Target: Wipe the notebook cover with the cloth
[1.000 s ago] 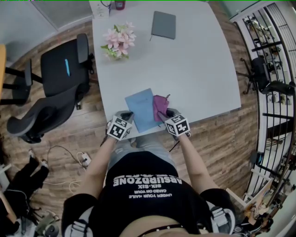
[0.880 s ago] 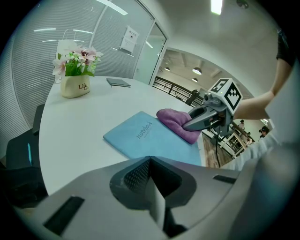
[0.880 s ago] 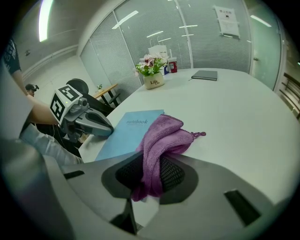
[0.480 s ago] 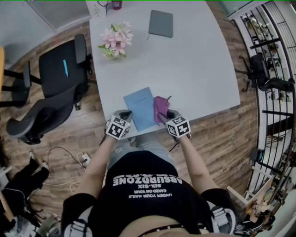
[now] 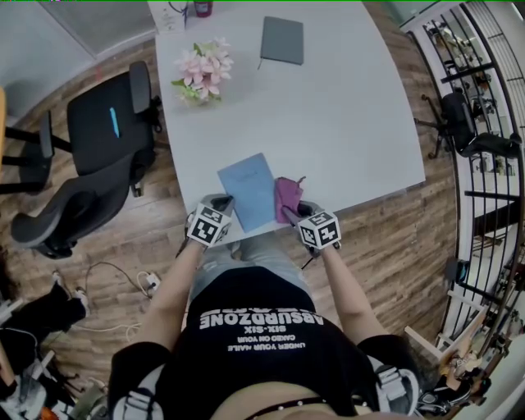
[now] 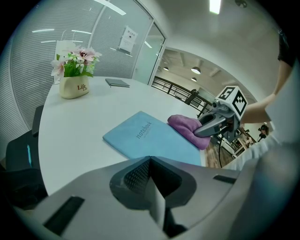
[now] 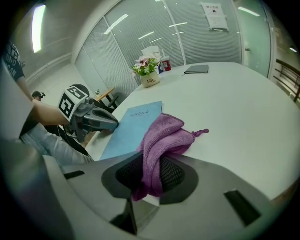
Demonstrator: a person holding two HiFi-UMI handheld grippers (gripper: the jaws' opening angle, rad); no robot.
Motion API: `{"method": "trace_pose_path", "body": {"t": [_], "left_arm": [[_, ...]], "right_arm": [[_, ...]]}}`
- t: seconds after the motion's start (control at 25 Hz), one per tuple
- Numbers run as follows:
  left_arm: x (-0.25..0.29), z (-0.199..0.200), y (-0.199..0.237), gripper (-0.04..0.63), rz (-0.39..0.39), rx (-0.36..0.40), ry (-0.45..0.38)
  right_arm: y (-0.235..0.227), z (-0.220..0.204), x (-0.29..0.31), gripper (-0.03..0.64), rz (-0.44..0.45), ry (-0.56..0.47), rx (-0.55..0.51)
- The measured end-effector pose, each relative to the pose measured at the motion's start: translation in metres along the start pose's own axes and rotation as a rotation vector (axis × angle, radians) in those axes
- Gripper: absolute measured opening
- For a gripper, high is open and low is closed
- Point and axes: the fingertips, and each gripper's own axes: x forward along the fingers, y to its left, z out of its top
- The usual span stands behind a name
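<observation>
A light blue notebook (image 5: 248, 190) lies flat near the front edge of the white table (image 5: 353, 123). Just right of it, touching its edge, sits a bunched purple cloth (image 5: 287, 197). My right gripper (image 5: 295, 212) is shut on the cloth (image 7: 164, 133), whose near end is pinched between the jaws while the rest rests on the table beside the notebook (image 7: 133, 123). My left gripper (image 5: 221, 203) hovers at the notebook's near left corner, shut with nothing in it (image 6: 151, 163). From the left gripper view the notebook (image 6: 145, 136), cloth (image 6: 186, 126) and right gripper (image 6: 213, 124) are all visible.
A pot of pink flowers (image 5: 201, 72) and a dark grey notebook (image 5: 282, 39) stand at the table's far side, with a white bag (image 5: 168, 12) at the back corner. A black office chair (image 5: 107, 131) stands left of the table. A railing (image 5: 484, 98) runs on the right.
My right gripper has drawn back slightly toward the table's front edge with the cloth still in it. The left gripper and notebook have hardly moved.
</observation>
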Motion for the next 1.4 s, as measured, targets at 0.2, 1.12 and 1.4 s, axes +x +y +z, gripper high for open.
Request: {"method": "trace_pose_path", "body": {"t": [0.2, 1.12, 1.4], "left_arm": [[0.000, 0.000, 0.000, 0.017, -0.007, -0.001, -0.005], [0.001, -0.001, 0.001, 0.017, -0.008, 0.004, -0.015], [0.000, 0.000, 0.001, 0.017, -0.010, 0.002, -0.019]], "right_arm": [[0.004, -0.001, 0.001, 0.092, -0.017, -0.023, 0.011], [0.095, 0.000, 0.042, 0.091, 0.133, 0.012, -0.073], [0.123, 0.002, 0.057, 0.091, 0.200, 0.056, -0.109]]}}
